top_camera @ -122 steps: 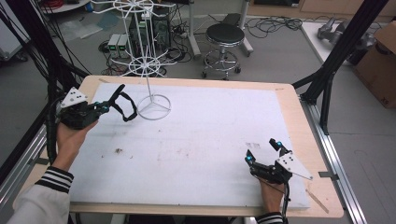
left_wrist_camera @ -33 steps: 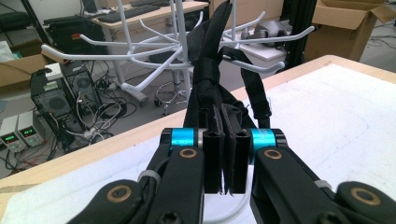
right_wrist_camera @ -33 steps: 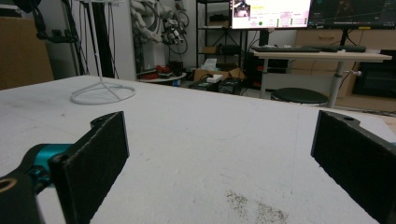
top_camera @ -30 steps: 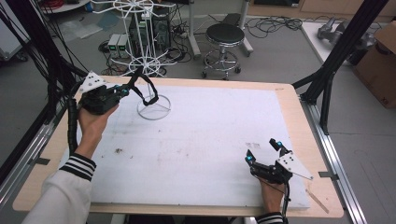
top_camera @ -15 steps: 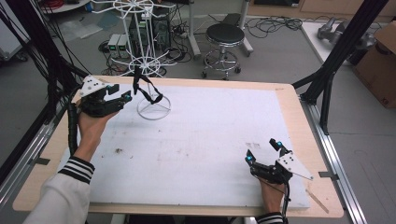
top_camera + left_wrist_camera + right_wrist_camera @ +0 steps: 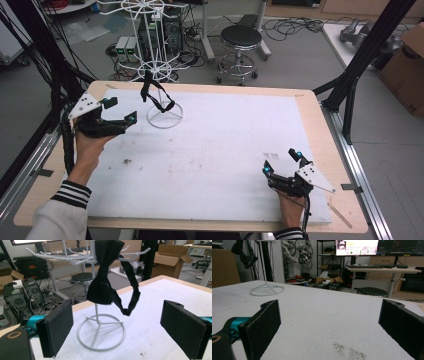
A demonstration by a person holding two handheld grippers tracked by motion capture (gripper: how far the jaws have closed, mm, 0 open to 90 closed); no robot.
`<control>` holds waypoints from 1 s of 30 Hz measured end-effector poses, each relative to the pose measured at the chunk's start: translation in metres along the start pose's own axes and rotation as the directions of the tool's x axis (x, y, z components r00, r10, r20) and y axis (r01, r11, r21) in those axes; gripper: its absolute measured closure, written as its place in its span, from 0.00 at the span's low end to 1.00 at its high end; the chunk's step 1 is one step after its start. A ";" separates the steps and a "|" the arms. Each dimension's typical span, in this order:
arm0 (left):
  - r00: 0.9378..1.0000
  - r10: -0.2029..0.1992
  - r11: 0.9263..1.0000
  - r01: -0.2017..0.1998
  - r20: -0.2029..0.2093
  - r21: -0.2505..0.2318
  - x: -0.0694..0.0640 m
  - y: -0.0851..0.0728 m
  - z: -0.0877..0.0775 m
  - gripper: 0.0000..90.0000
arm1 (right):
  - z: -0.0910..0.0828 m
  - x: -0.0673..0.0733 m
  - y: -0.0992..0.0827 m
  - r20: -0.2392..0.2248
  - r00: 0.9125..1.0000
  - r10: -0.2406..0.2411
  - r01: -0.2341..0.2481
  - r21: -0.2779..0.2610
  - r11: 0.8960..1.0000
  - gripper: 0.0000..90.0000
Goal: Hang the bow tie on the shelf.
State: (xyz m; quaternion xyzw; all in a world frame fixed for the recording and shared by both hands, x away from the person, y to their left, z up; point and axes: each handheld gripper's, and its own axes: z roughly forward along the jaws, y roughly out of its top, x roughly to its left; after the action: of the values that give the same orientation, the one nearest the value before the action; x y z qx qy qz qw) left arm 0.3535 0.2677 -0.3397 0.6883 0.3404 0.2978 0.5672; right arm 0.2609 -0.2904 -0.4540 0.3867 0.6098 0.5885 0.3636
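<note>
A white mat (image 6: 220, 150) covers the wooden table (image 6: 320, 120) in a cluttered lab, with a round stool (image 6: 241, 37) and computer gear on the floor beyond the far edge. A white wire stand (image 6: 161, 75) rises from its ring base at the far left of the mat. A black bow tie (image 6: 152, 95) now hangs from one of the stand's arms, its strap looping down just above the base ring; four seconds ago you held it in your left gripper at the mat's left edge, and one second ago you had lifted it up to the stand. Your left gripper (image 6: 119, 111) has since drawn back to the left of the stand, jaws spread and empty, your left hand (image 6: 87, 142) and striped sleeve reaching in from the lower left. In the left gripper view the bow tie (image 6: 105, 275) hangs between the two parted jaws, well beyond them. Your right gripper (image 6: 283, 161) has not moved: it rests near the mat's near right corner, jaws spread over bare mat.
</note>
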 end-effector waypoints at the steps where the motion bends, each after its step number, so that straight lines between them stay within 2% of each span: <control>1: 1.000 0.007 1.000 -0.007 0.010 -0.010 -0.001 -0.004 -0.003 0.13 | 0.000 0.000 0.000 0.000 1.000 0.000 0.000 0.000 1.000 0.03; 9: 0.997 0.014 0.995 -0.007 0.074 -0.095 -0.013 -0.050 -0.024 0.13 | 0.000 0.000 0.000 0.002 1.000 0.001 -0.001 0.000 1.000 0.03; 11: 0.997 0.008 0.996 -0.001 0.081 -0.091 -0.014 -0.061 -0.026 0.13 | 0.000 0.000 0.000 0.002 1.000 0.000 0.000 0.000 1.000 0.03; 13: 0.995 0.014 0.995 -0.005 0.095 -0.095 -0.016 -0.068 -0.028 0.13 | 0.000 0.001 0.000 0.004 1.000 -0.002 0.002 -0.001 1.000 0.03; 16: 0.994 0.028 0.992 -0.014 0.110 -0.125 -0.022 -0.077 -0.032 0.13 | 0.000 0.001 0.000 0.006 1.000 -0.004 0.004 -0.002 1.000 0.03; 21: 0.992 0.017 0.985 0.004 0.122 -0.172 -0.025 -0.093 -0.041 0.14 | 0.000 0.001 0.000 0.007 1.000 0.003 -0.003 0.000 1.000 0.03; 27: 0.995 0.008 0.985 0.010 0.104 -0.172 -0.029 -0.112 -0.045 0.14 | 0.000 0.001 0.000 0.007 1.000 -0.001 0.001 0.000 1.000 0.03; 30: 0.995 0.003 0.989 0.013 0.104 -0.150 -0.029 -0.117 -0.044 0.14 | 0.000 0.001 0.000 0.007 1.000 0.001 -0.001 0.001 1.000 0.03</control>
State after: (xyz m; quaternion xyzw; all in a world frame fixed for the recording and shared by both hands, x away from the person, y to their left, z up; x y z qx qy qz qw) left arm 0.2861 0.2840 -0.4481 0.6572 0.2890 0.2850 0.6351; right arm 0.2601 -0.2894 -0.4539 0.3891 0.6087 0.5870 0.3654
